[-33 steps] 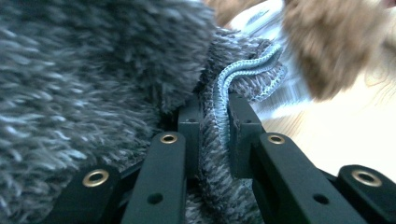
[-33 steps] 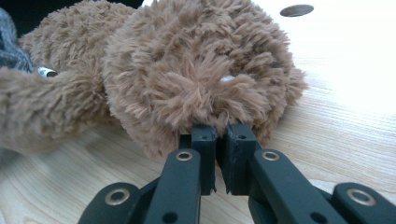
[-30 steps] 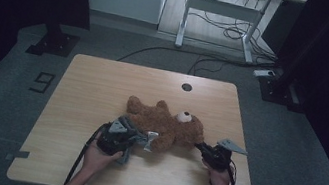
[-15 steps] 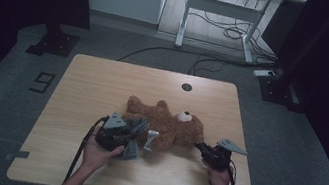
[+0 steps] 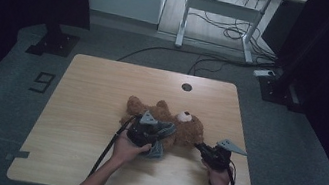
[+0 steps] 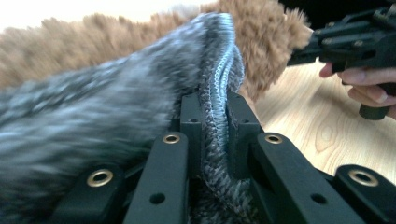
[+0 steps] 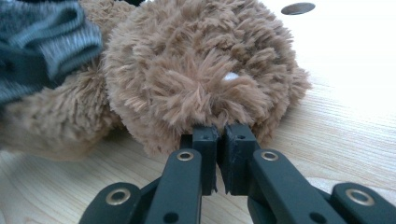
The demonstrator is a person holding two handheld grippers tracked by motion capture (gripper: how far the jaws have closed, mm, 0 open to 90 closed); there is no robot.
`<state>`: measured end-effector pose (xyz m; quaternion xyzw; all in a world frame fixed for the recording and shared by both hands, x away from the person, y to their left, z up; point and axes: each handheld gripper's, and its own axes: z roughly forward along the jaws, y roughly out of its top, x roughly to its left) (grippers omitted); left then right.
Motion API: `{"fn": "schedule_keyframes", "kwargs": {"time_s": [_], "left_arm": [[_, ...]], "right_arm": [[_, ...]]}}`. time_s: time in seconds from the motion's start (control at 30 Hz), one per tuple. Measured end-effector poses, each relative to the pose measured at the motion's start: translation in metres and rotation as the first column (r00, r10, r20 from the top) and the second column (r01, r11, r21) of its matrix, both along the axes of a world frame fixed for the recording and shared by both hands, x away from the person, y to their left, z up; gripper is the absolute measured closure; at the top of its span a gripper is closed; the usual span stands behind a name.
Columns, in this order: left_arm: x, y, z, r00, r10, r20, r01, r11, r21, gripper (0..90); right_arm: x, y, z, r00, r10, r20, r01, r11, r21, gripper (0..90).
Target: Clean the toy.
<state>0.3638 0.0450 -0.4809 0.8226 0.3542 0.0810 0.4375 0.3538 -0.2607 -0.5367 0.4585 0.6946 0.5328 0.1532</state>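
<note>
A brown teddy bear (image 5: 190, 129) lies on its back near the middle of the wooden table (image 5: 96, 91), head to the right. My left gripper (image 5: 159, 133) is over the bear's body, shut on the ribbed hem of a grey knitted garment (image 6: 217, 100) that lies against the bear's fur (image 6: 266, 42). The garment (image 5: 157, 148) hangs down beside the left hand. My right gripper (image 7: 218, 136) sits low at the bear's head (image 7: 201, 70), jaws pressed together on a tuft of fur. In the high view the right gripper (image 5: 201, 149) touches the bear's right side.
A round cable hole (image 5: 186, 87) sits in the table's far edge. The other gripper (image 6: 355, 42) and its hand hover close over the table in the left gripper view. A desk frame and cables (image 5: 224, 26) are on the floor beyond.
My left gripper has carried the grey garment to the right and a little forward, further over the bear's body. The right gripper has stayed at the bear's head.
</note>
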Motion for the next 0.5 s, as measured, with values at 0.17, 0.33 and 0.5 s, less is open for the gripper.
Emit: {"fn": "schedule_keyframes", "kwargs": {"time_s": [0.17, 0.33, 0.5], "left_arm": [[-0.005, 0.004, -0.008, 0.9999, -0.009, -0.014, 0.009, 0.9999, 0.010, 79.6], [-0.013, 0.016, -0.022, 0.9991, -0.005, -0.042, 0.006, 0.9996, 0.029, 79.7], [-0.015, 0.025, -0.030, 0.9982, 0.007, -0.059, -0.004, 0.9990, 0.043, 79.7]], "right_arm": [[0.000, 0.000, 0.000, 1.0000, 0.001, -0.005, -0.001, 1.000, -0.004, 84.9], [0.000, 0.000, -0.001, 1.0000, 0.003, -0.009, -0.003, 1.000, -0.006, 85.0], [0.000, 0.000, -0.001, 1.0000, 0.004, -0.009, -0.004, 1.000, -0.005, 85.0]]}}
